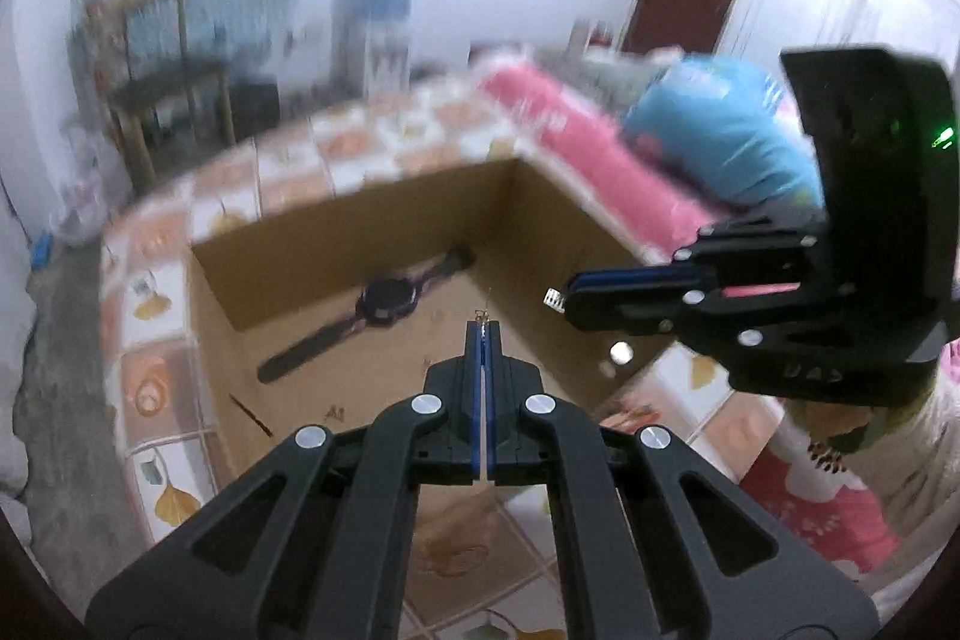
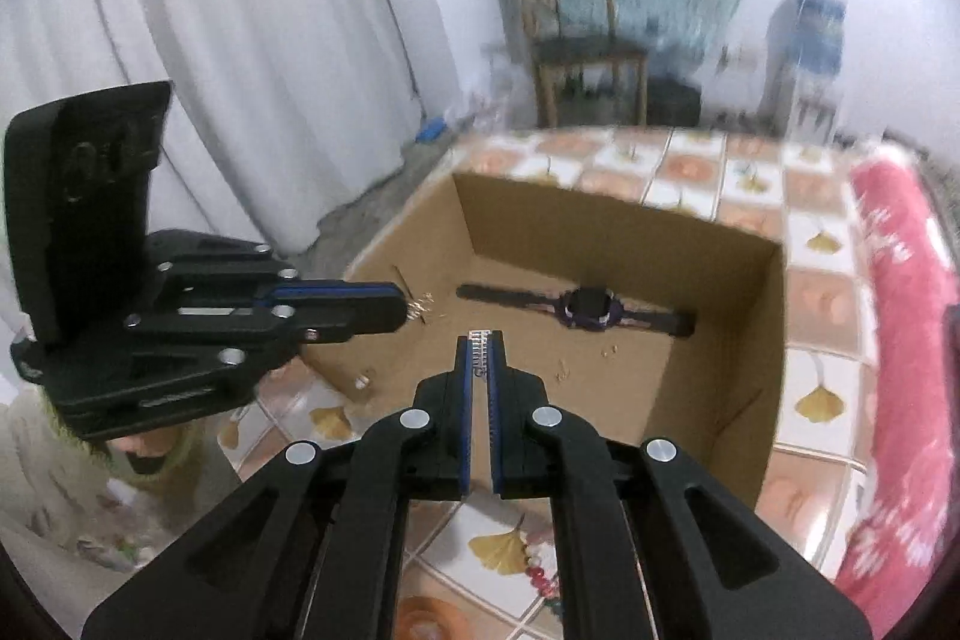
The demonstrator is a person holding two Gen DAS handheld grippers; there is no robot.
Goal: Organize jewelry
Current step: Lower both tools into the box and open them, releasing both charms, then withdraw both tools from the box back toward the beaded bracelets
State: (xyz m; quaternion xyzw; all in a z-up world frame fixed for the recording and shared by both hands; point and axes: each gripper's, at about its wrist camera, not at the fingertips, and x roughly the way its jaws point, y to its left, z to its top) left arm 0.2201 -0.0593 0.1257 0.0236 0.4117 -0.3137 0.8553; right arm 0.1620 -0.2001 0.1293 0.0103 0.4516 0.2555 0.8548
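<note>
While both grippers hover above the cardboard box (image 2: 600, 244), the left gripper (image 1: 483, 325) pinches a thin gold piece (image 2: 420, 307) and the right gripper (image 2: 480, 340) clamps a silver chain (image 2: 482, 347); a watch (image 2: 585, 309) already lies inside. Next, probably, lower and release them there.

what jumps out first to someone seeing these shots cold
An open brown cardboard box sits on a tiled patterned surface, with a dark purple-faced wristwatch lying flat on its floor. Above it, the right gripper pinches a small silvery jewelry piece, and the left gripper holds a tiny gold-coloured piece.
</note>
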